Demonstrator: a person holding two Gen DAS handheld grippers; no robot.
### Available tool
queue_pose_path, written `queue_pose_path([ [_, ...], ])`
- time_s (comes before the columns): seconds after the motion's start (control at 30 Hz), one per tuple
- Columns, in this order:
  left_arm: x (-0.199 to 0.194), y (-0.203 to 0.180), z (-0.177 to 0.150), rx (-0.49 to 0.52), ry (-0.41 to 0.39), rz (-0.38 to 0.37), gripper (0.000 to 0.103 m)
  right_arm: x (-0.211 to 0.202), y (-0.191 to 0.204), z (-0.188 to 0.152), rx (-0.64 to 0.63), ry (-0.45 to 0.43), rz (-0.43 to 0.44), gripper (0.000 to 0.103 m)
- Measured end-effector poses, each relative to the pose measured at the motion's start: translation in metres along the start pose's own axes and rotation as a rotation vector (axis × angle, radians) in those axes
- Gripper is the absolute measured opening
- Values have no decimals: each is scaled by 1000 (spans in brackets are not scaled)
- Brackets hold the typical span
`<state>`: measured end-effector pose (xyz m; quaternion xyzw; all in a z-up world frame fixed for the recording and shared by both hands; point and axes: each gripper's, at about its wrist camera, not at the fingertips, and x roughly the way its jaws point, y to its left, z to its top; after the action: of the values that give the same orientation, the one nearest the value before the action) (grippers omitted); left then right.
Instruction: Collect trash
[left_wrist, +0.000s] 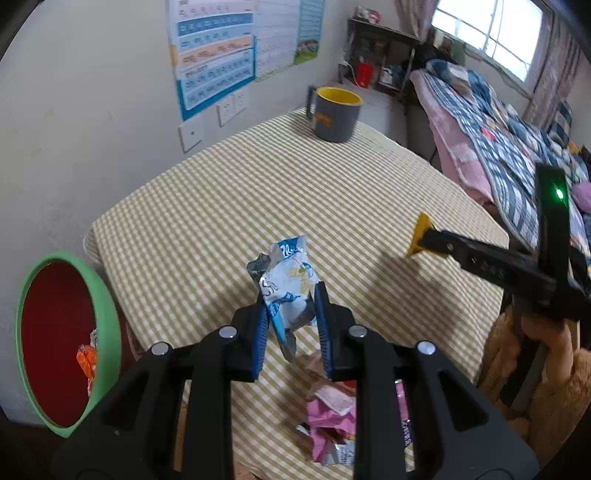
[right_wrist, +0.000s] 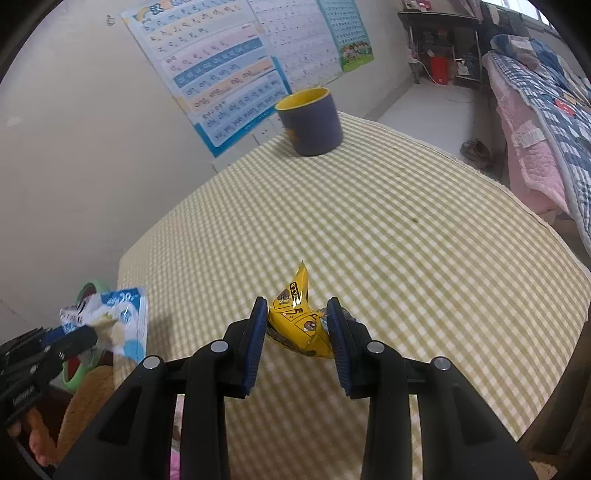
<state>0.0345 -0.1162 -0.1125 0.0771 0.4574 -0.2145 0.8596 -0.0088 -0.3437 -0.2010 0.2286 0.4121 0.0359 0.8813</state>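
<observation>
My left gripper (left_wrist: 291, 314) is shut on a crumpled blue-and-white wrapper (left_wrist: 286, 284) and holds it above the checked table (left_wrist: 258, 192); the wrapper also shows in the right wrist view (right_wrist: 110, 317). My right gripper (right_wrist: 297, 328) is shut on a yellow snack wrapper (right_wrist: 295, 321), whose tip shows in the left wrist view (left_wrist: 419, 236). A pink wrapper (left_wrist: 328, 417) lies on the table below my left gripper. A green-rimmed red bin (left_wrist: 59, 343) stands left of the table with an orange wrapper (left_wrist: 86, 363) inside.
A grey mug with a yellow inside (left_wrist: 334, 114) stands at the table's far corner. A wall with posters (left_wrist: 214, 48) runs along the left. A bed with a patchwork quilt (left_wrist: 498, 140) lies to the right.
</observation>
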Motion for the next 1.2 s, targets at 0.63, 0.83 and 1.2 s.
queue_pose_path([
  [0.63,41,54,-32,-159,143,11,49,7,44,-7,-64,52,14,33],
  [0.83,45,58,-40,-172,157,-29,28,6,51,-10,-79,53,8,33],
  [1.2,-12,70,-19,-165,-35,42,17,-7,74,-7,-115,14,19,33],
])
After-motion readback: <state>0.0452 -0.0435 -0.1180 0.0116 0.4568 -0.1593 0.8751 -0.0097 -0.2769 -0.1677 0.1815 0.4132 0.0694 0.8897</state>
